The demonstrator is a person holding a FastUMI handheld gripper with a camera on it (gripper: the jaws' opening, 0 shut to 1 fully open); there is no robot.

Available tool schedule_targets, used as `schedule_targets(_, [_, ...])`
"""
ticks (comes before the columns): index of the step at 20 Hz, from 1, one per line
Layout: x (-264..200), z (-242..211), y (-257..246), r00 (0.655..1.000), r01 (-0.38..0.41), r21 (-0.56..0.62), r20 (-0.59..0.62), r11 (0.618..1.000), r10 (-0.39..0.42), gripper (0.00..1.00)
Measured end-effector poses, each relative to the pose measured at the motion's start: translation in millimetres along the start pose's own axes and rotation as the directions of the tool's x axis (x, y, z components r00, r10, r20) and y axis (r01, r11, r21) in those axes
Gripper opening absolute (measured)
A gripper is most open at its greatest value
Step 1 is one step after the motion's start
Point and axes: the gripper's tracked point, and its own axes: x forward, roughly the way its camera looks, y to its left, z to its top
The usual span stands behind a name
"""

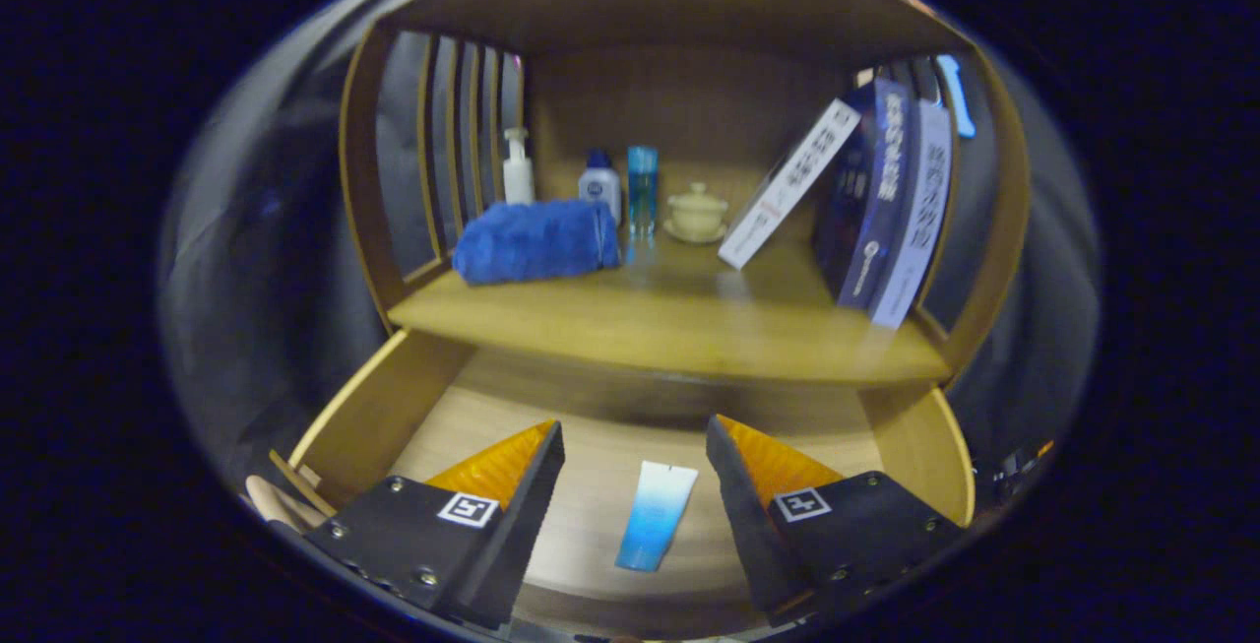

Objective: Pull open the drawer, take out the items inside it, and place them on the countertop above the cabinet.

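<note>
The wooden drawer [374,417] stands pulled open below the countertop [679,323]. A blue and white tube [656,514] lies flat on the drawer's floor. My gripper [635,431] hovers over the drawer, open, with the tube seen in the gap between the two fingers and nothing touching them. On the countertop a folded blue towel [536,240] lies at the left.
At the back of the countertop stand a white pump bottle [517,168], a small white bottle with a blue cap [599,184], a tall blue bottle [642,188] and a cream lidded cup on a saucer [697,213]. Several books [876,200] lean at the right. A shelf [669,3] roofs the countertop.
</note>
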Motion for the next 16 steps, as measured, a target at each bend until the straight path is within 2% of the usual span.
schedule_targets(4, [28.8,-33.5,-12.2,0.987,0.024,-0.085,-0.156,0.996,-0.037,0.87])
schedule_targets(6, [34.9,-59.8,-8.6,0.963,-0.013,-0.098,-0.268,0.995,-0.013,0.87])
schedule_targets(8, [34.7,-81.9,-5.5,0.925,-0.059,-0.112,-0.38,0.992,0.012,0.87])
schedule_targets(11, [37.3,-89.8,-0.8,0.902,-0.069,-0.122,-0.432,0.99,0.009,0.87])
schedule_targets(14, [35.6,-109.0,-1.7,0.845,-0.09,-0.146,-0.535,0.985,-0.002,0.87])
schedule_targets(16, [38.3,-112.3,1.5,0.826,-0.091,-0.132,-0.564,0.987,0.001,0.87])
